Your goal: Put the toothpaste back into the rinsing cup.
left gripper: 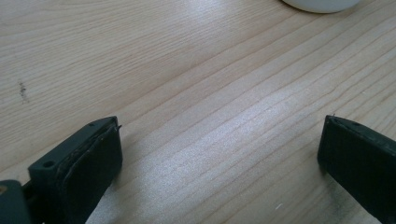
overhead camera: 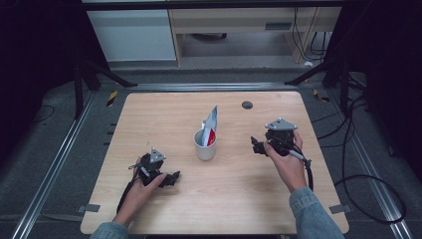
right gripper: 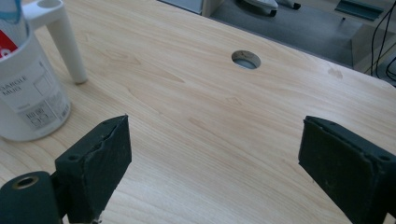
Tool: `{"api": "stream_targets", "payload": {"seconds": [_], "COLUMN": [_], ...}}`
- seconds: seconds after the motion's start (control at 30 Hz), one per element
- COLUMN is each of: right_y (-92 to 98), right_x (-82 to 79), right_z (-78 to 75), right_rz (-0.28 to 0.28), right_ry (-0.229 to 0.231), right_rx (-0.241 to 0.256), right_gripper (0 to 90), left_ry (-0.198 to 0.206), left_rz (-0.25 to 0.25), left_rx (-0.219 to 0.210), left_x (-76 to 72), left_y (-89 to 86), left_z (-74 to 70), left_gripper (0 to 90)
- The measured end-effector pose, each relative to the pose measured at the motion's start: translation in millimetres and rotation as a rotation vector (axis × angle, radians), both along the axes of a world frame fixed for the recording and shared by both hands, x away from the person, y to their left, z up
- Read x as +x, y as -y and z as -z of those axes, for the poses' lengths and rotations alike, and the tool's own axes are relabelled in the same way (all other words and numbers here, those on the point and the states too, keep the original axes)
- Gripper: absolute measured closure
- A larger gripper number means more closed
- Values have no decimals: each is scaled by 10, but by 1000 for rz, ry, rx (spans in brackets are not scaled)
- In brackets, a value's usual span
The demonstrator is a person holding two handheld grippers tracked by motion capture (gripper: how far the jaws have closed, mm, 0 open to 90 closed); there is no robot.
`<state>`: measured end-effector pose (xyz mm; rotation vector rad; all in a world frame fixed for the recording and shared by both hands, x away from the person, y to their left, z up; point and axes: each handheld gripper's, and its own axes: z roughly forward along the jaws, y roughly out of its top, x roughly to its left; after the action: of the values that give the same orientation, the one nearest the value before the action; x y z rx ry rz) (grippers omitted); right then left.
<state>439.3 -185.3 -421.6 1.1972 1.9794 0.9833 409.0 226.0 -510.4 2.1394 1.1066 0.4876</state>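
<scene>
Your white cup (overhead camera: 205, 145) stands upright near the middle of the table (overhead camera: 149, 114), and the flat packet (overhead camera: 211, 125) sits inside it, poking well above the rim. The packet's long axis runs nearly vertical, tipped a little so its top corner points up and toward the far right of the table as the high view shows it. Both grippers hold nothing: your left gripper (overhead camera: 172, 178) rests low on the table with its jaws spread wide, and your right gripper (overhead camera: 257, 146) hovers beside the cup, jaws equally wide. The likely trouble is the cup itself: it looks light and top-heavy with that tall packet, so a sideways nudge from a jaw, or a pull along the lean rather than straight up, could tip it or drag it across the wood.
</scene>
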Motion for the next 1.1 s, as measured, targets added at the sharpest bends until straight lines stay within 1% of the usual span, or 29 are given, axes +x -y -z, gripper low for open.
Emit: {"api": "stream_targets", "payload": {"seconds": [0.1,0.17,0.3,0.4,0.43,0.47,0.5,0.6,0.7,0.73,0.83,0.87,0.9,0.93,1.0,1.1], "right_y": [66,106,190,250,250,282,297,332,344,348,356,360,360,371,405,481], "right_x": [-26,-39,-73,-102,-102,-120,-124,-150,-162,-166,-168,-163,-163,-159,-145,-122], "right_z": [53,93,176,251,251,309,338,419,498,531,607,630,630,676,713,775], "right_rz": [8,9,12,19,19,22,21,23,16,15,15,9,9,15,26,56], "right_ry": [-9,-12,-23,-38,-38,-54,-61,-77,-94,-104,-128,-138,-138,-141,-147,-156], "right_rx": [6,-2,1,3,3,6,-1,22,21,29,35,28,28,33,43,58], "right_gripper": [100,101,100,100,100,99,99,99,96,96,90,83,83,84,84,84], "left_ry": [0,0,1,0,0,0,0,0,0,0,0,0,0,0,0,0], "left_rz": [0,0,1,1,1,0,0,0,0,0,0,0,0,0,0,0], "left_rx": [-1,0,-1,0,0,1,0,1,0,0,0,0,0,0,0,0], "left_x": [0,0,1,0,0,0,0,0,0,0,0,0,0,0,0,0], "left_y": [0,0,0,-1,-1,0,0,-1,0,0,0,0,0,0,0,0], "left_z": [0,0,1,0,0,0,0,-1,0,0,0,0,0,0,0,0], "left_gripper": [0,0,0,0,0,0,0,0,0,0,0,0,0,0,0,0]}}
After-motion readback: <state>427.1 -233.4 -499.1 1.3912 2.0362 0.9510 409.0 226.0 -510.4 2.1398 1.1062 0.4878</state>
